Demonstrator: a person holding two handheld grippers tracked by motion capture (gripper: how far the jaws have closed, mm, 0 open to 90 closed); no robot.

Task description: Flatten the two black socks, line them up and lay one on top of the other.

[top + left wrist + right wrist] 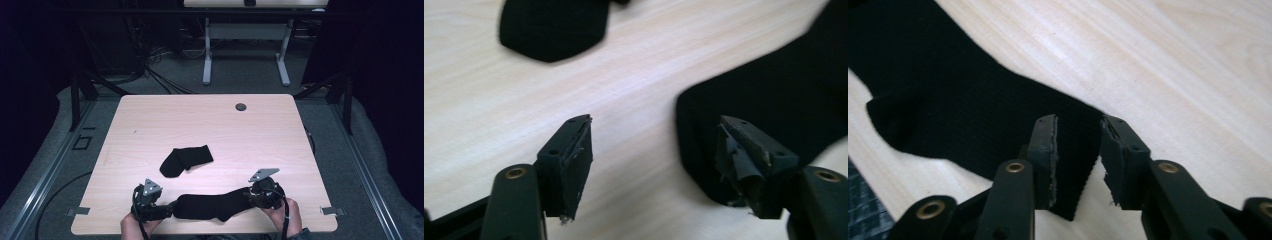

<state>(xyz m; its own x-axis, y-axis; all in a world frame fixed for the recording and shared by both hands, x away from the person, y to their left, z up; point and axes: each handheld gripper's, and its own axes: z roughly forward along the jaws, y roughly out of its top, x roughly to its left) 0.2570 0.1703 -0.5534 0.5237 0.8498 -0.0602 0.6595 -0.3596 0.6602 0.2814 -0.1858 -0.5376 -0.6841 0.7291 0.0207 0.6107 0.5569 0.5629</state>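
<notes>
The fingers [574, 165] of the left gripper [659, 170] stand wide apart with bare wood between them; one of them sits over the rounded end of the near sock [774, 100], the other over the table [634, 80], and nothing is clamped between them; the fingers [1045, 150] of the right gripper [1078, 165] stand at a narrow gap, and the corner of the near sock's [973, 115] other end lies in that gap, though whether the pads actually pinch the cloth I cannot tell.

No container shows on the table [210, 120]; the things lie straight on the wood.

In the high view the left gripper [162, 209] lies low at the near edge, pointing to the person's right along the edge, with a hand [137, 225] behind it coming in from the bottom; the right gripper [252, 197] lies opposite, turned towards the left one, with the other hand [285, 215] behind it; each carries a grey three-cornered plate on top; the near sock [212, 206] lies stretched flat between the two, its ends meeting the two grippers.

Count: two black socks, two grippers, two hands; the far sock [186, 160] lies bent near the middle of the table, well apart from both grippers and from the near sock; one small dark round hole [241, 106] sits in the wood near the far edge.
</notes>
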